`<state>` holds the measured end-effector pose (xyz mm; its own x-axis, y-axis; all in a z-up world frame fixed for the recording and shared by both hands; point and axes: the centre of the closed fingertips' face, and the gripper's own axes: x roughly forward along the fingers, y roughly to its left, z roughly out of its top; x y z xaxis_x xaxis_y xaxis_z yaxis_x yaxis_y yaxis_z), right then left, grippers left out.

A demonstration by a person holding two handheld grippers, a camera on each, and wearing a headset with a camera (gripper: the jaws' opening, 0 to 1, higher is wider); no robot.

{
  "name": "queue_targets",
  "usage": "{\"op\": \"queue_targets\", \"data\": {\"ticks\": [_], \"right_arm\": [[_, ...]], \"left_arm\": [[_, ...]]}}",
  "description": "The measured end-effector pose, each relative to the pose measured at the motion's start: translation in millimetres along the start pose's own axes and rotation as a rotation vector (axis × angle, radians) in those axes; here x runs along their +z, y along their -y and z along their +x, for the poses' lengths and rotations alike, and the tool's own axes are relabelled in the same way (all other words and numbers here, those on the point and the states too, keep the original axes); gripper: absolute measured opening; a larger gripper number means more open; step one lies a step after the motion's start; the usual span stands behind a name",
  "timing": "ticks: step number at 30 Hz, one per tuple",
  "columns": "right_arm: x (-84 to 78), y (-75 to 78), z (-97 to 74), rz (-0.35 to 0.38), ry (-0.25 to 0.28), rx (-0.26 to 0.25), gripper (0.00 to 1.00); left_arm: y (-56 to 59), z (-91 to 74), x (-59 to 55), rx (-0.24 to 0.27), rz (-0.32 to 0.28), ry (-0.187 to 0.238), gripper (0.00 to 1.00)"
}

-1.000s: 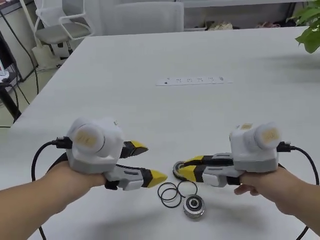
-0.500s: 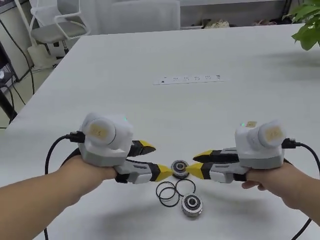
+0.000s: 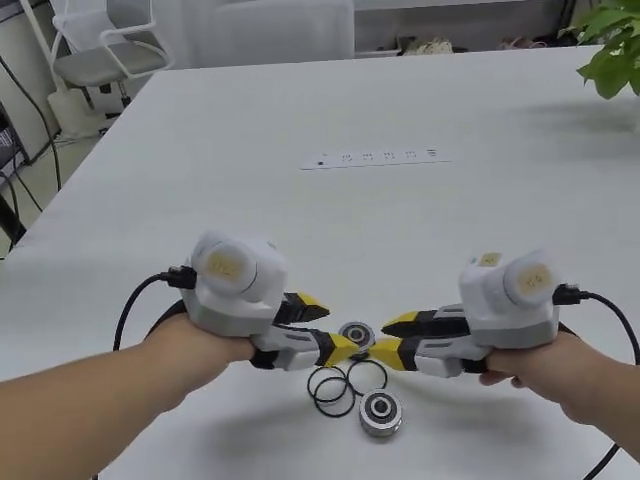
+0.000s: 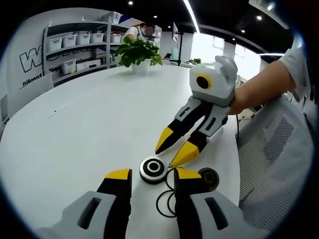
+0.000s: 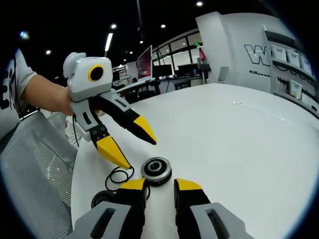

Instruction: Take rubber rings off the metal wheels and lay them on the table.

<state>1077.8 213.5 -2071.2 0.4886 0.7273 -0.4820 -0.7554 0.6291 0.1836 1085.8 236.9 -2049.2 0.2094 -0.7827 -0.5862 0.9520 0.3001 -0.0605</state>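
Observation:
A metal wheel with a dark rubber ring lies flat on the white table, between my two grippers. My left gripper is open, its yellow tips just left of the wheel. My right gripper is open too and points at the wheel from the right. In the left gripper view the wheel lies just beyond my open left gripper. The right gripper view shows the wheel ahead of my right gripper. Loose black rubber rings lie nearer me, beside a second wheel.
A white power strip is set in the table's middle. A potted plant stands at the far right corner, and office chairs stand beyond the far left edge. Cables trail from both grippers.
Both grippers have closed in on the wheel from either side; the left one moved right the most. The wheels and rings have not moved.

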Motion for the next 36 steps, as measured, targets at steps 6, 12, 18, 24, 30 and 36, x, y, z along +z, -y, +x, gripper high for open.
{"op": "queue_targets", "data": {"ticks": [6, 12, 18, 24, 30, 36], "right_arm": [[-3.3, -2.7, 2.9, -0.011, -0.014, 0.004, 0.16], [-7.2, -3.7, 5.7, -0.017, -0.027, 0.005, 0.14], [-7.2, -4.3, 6.2, -0.016, -0.024, 0.004, 0.12], [-7.1, -2.9, 6.7, -0.007, -0.018, 0.0, 0.11], [-8.4, -1.6, 5.6, -0.018, -0.029, -0.008, 0.05], [-9.8, -0.7, 6.0, -0.007, -0.036, -0.019, 0.0]], "left_arm": [[4.3, 8.1, -1.4, -0.015, 0.003, -0.012, 0.25], [5.2, 11.9, -2.0, -0.018, 0.001, -0.018, 0.2], [5.2, 14.7, -4.2, -0.019, 0.011, -0.029, 0.18], [4.9, 17.4, -3.4, -0.003, 0.053, -0.035, 0.12], [4.6, 19.1, -3.2, 0.009, 0.077, -0.036, 0.11], [2.2, 18.8, -3.4, 0.029, 0.089, -0.042, 0.07]]}}
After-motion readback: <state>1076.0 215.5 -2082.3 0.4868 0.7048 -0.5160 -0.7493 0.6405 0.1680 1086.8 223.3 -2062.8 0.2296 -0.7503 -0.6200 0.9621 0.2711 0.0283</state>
